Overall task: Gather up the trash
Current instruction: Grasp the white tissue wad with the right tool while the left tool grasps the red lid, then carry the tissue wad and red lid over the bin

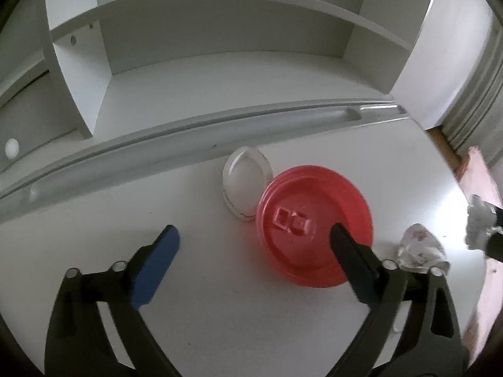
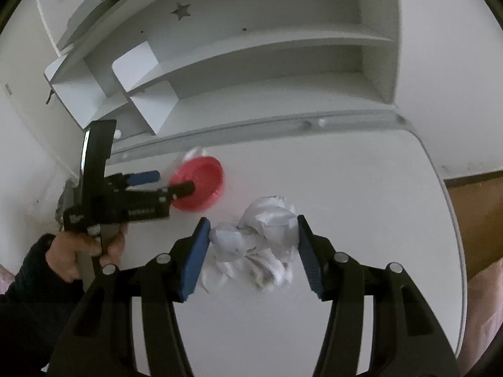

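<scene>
A: What have your right tongs point(image 2: 251, 245) got?

B: A crumpled white paper wad point(image 2: 267, 238). My two blue pads point(image 2: 195, 254) press on it from either side, so I grip it. It sits over the middle of the white worktop point(image 2: 345, 188), toward the near edge; I cannot tell if it touches the surface.

A: And your left tongs point(image 1: 254, 245)?

B: Spread wide, gripping nothing. One finger point(image 1: 345, 251) reaches over the red plastic lid point(image 1: 314, 223), the blue-padded one hangs over bare worktop beside it.

A: Where does that lid lie?

B: Flat on the worktop, close to the far edge, where a grey rail point(image 1: 220, 125) runs below the white shelf unit point(image 1: 220, 47). A crushed white cup point(image 1: 246, 185) touches its far side.

A: Any more trash?

B: A crumpled clear wrapper point(image 1: 421, 248), just beside the lid, toward the worktop's right edge.

A: Who holds the left tool?

B: My hand point(image 2: 85, 251), in a dark sleeve.
</scene>
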Available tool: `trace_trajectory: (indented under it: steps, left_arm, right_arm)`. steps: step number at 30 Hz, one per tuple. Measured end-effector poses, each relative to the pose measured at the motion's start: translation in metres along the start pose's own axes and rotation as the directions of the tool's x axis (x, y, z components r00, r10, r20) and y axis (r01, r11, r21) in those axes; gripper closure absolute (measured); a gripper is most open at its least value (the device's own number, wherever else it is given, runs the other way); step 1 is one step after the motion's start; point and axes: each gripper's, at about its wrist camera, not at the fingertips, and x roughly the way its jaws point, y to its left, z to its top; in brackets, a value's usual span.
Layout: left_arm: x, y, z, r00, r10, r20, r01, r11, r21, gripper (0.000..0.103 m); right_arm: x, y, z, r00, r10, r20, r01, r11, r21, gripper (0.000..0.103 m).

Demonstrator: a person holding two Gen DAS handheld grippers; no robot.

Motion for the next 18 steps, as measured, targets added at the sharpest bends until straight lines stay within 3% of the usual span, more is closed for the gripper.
trace_trajectory:
  steps: [1, 2, 5, 10, 13, 16, 18]
  left_arm:
    - [0.0, -0.004, 0.0, 1.0, 0.023, 0.006, -0.023, 1.0, 0.018, 0.027]
    - [-0.001, -0.006, -0.001, 0.999, 0.036, 0.005, -0.036, 0.999, 0.031, 0.04]
    - [-0.006, -0.013, -0.003, 1.0, 0.028, 0.006, -0.029, 0.998, 0.053, 0.097]
    - [-0.026, -0.017, -0.005, 0.999, 0.021, 0.037, -0.021, 1.0, 0.005, 0.1]
    - [-0.041, -0.022, -0.002, 0.999, -0.026, 0.042, 0.027, 0.999, -0.027, 0.1]
    - [-0.056, -0.049, 0.001, 0.996, -0.063, 0.068, 0.063, 0.998, 0.006, 0.1]
    - [-0.066, -0.081, 0.004, 0.989, -0.125, 0.079, 0.122, 0.992, 0.044, 0.1]
  right_arm:
    - [-0.003, -0.003, -0.003, 1.0, -0.005, 0.004, 0.005, 1.0, 0.007, 0.049]
    - [-0.009, -0.009, -0.008, 1.0, -0.009, 0.008, 0.009, 1.0, 0.017, 0.049]
    - [-0.019, -0.02, -0.023, 1.0, -0.017, 0.017, 0.016, 0.998, 0.056, 0.049]
    - [-0.044, -0.045, -0.051, 0.996, -0.069, 0.06, 0.06, 0.99, 0.13, 0.049]
    - [-0.069, -0.07, -0.073, 0.986, -0.14, 0.093, 0.12, 0.974, 0.194, 0.049]
    - [-0.094, -0.098, -0.102, 0.969, -0.222, 0.112, 0.184, 0.944, 0.273, 0.049]
    - [-0.113, -0.121, -0.126, 0.952, -0.282, 0.119, 0.228, 0.914, 0.336, 0.049]
